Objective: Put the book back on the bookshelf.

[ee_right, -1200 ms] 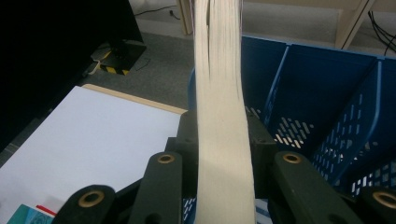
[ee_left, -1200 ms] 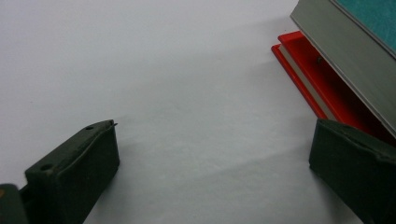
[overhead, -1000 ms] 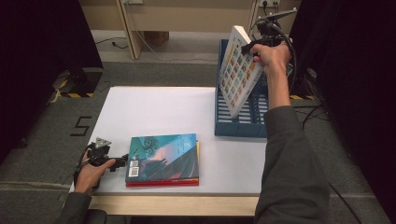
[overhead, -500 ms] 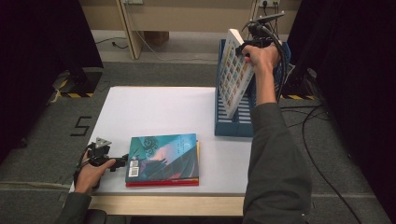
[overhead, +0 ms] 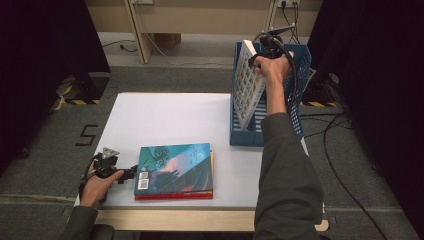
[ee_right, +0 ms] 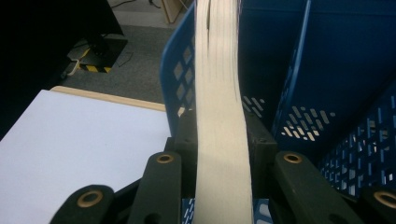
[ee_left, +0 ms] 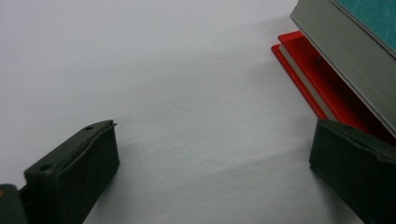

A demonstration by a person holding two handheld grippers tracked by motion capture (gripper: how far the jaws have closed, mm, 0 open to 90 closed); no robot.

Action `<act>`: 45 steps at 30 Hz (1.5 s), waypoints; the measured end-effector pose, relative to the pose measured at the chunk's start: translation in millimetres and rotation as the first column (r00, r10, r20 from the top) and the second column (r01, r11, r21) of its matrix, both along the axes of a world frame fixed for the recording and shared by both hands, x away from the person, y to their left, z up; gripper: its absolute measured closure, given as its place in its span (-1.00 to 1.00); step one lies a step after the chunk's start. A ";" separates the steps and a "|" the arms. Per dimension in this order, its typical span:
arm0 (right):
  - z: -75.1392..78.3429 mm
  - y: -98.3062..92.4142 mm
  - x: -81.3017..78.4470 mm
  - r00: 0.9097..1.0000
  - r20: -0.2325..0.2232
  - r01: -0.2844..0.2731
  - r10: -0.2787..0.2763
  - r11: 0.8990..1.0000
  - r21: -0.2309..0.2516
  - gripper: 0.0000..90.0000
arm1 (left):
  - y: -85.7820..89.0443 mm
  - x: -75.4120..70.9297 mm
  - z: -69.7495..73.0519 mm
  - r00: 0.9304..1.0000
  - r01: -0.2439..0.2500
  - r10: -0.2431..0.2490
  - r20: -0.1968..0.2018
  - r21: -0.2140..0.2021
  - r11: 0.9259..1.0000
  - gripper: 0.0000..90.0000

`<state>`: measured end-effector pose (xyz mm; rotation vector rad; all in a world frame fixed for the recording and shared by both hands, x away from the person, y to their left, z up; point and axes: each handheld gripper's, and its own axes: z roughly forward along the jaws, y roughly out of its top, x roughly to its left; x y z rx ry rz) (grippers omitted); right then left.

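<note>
Nearby, blue file rack (overhead: 299,75) walls flank book (overhead: 248,82); right claw (overhead: 263,55) clamps it.

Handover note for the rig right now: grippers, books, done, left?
Right hand-held gripper: shut on the white book, its lower end inside the blue rack, tilted, not yet let go.
Left hand-held gripper: open, empty, low over the table beside the teal book, which lies on a red book.
Left: seat and release the white book; the stack looks next.

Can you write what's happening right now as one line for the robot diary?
right gripper: shut on picture book | book: tilted, low end in blue rack | left gripper: open beside book stack on table
</note>
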<state>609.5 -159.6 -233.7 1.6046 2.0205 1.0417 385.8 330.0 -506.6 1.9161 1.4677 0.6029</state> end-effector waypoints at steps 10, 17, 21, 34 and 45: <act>-15.2 10.6 11.3 1.000 -0.018 0.001 -0.001 1.000 -0.017 0.60 | 0.0 0.0 -0.1 1.000 0.000 0.000 0.001 0.000 1.000 -0.99; -29.3 13.3 16.2 1.000 -0.018 0.010 -0.010 1.000 -0.007 0.58 | -0.1 -0.1 -0.2 1.000 -0.001 0.001 0.003 0.000 1.000 -0.99; -27.9 10.3 15.0 1.000 -0.013 0.014 -0.014 0.999 0.031 0.52 | -0.1 -0.2 -0.2 1.000 -0.001 0.001 0.003 0.001 1.000 -0.99; -13.4 2.4 -10.4 0.994 0.029 -0.112 0.110 0.990 0.084 0.29 | -0.1 -0.2 -0.3 1.000 -0.001 0.001 0.004 0.001 1.000 -0.99; -26.8 -16.4 -35.8 0.978 0.045 -0.206 0.202 0.971 0.120 0.21 | -0.1 -0.2 -0.2 1.000 -0.001 0.001 0.003 0.001 1.000 -0.99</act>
